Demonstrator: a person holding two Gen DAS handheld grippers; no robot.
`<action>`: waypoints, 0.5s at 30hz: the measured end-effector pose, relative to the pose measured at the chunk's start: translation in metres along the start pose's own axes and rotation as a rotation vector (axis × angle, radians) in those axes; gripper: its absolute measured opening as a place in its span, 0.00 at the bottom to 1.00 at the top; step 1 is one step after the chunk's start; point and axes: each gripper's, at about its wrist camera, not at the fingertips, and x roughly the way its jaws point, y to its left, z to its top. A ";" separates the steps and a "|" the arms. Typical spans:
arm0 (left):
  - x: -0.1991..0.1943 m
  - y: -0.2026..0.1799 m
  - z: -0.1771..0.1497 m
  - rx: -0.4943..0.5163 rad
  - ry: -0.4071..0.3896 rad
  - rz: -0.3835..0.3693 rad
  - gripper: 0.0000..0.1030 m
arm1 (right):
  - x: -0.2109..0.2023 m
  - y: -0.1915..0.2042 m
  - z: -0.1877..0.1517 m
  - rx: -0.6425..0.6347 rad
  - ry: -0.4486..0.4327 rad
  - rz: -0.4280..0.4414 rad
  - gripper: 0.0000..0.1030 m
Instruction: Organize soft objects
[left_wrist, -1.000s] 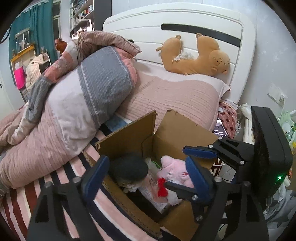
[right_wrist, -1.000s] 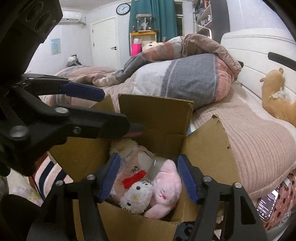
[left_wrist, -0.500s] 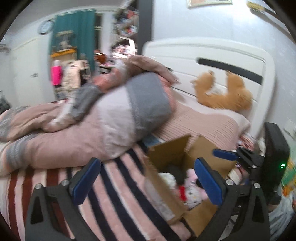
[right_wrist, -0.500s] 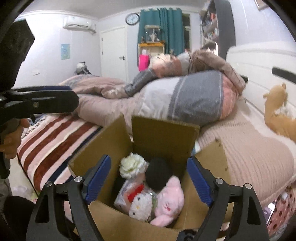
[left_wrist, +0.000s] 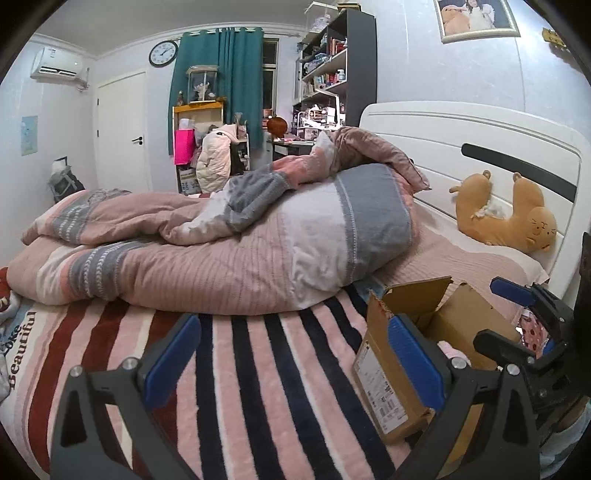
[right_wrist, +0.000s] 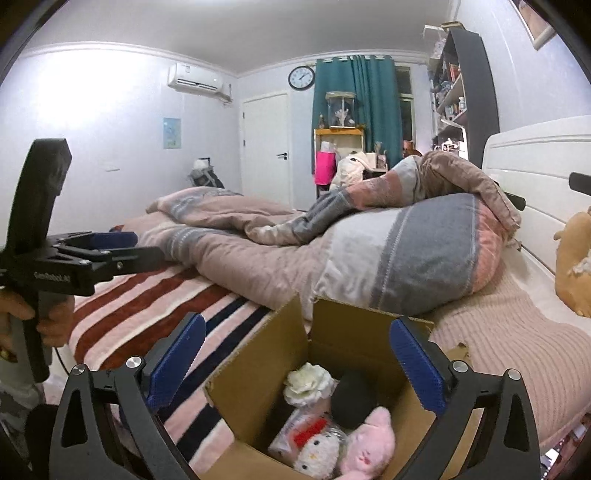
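An open cardboard box (right_wrist: 258, 373) sits on the bed and holds a white flower plush (right_wrist: 308, 384), a black round plush (right_wrist: 351, 398), a white kitten plush with a red bow (right_wrist: 317, 450) and a pink plush (right_wrist: 369, 446). My right gripper (right_wrist: 297, 365) hovers above the box. Its jaws are opening, with nothing pressed between the pads. My left gripper (left_wrist: 293, 363) is open and empty over the striped blanket (left_wrist: 258, 387), left of the box (left_wrist: 384, 369). An orange plush (left_wrist: 506, 218) lies on the pillow by the headboard.
A heaped pink and grey duvet (left_wrist: 258, 240) fills the middle of the bed behind the box. The white headboard (left_wrist: 461, 133) rises at the right. A hand (right_wrist: 55, 317) holds the left gripper (right_wrist: 122, 247) at the bed's near edge. Shelves and a door stand beyond.
My left gripper pulled out of the box, leaving the black plush inside, and swung left over the blanket. My right gripper's jaws widened off the kitten and pink plush and it rose.
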 end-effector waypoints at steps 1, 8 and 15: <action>0.000 0.001 0.000 -0.001 0.000 0.001 0.98 | 0.000 0.002 0.000 -0.002 -0.001 0.004 0.97; 0.000 0.003 -0.003 -0.003 -0.001 0.011 0.98 | -0.002 0.007 0.000 -0.003 -0.013 0.010 0.97; 0.000 0.003 -0.004 -0.008 0.002 0.019 0.98 | -0.002 0.006 0.001 -0.003 -0.019 0.011 0.97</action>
